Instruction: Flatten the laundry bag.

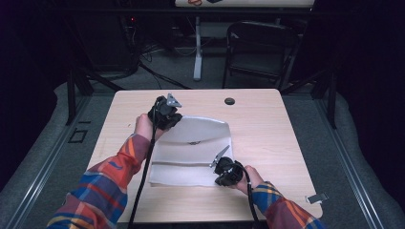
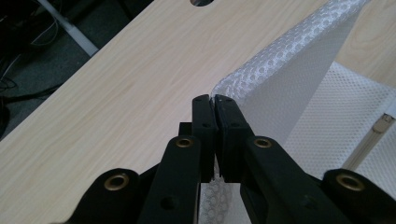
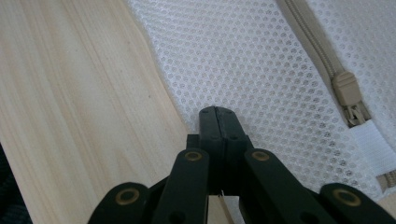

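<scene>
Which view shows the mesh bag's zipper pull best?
The right gripper view: the zipper pull is close and sharp on the mesh bag. The left gripper view catches it at the edge; the high view shows no detail.

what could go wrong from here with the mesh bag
1. The left gripper pinches only the very corner of the white mesh bag, which it has lifted off the table; the thin mesh could slip from the shut jaws.
2. The right gripper clamps the near edge; pulling the two apart might strain or snag the open weave.
3. The zipper pull lies close to the right gripper and could catch as the bag folds.
</scene>
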`<control>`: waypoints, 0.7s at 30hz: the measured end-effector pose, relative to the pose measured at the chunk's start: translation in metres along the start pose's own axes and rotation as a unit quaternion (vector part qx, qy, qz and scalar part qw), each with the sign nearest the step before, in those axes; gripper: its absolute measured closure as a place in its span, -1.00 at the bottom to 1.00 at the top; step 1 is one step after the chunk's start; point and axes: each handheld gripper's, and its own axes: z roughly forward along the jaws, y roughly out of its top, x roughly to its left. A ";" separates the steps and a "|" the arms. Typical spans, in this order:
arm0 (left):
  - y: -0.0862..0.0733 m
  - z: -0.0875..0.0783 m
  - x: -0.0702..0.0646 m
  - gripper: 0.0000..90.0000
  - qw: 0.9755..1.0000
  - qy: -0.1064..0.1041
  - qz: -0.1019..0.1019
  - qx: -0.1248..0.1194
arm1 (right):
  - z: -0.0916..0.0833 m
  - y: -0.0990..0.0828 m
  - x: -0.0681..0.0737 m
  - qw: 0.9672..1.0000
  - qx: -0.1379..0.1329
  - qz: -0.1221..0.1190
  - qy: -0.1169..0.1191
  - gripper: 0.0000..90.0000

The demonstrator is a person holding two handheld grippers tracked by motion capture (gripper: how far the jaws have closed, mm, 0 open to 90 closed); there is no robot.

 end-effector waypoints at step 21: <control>0.013 0.022 0.019 0.94 0.999 0.038 -0.028 -0.010 | -0.001 -0.002 0.000 1.000 0.011 0.017 0.023 1.00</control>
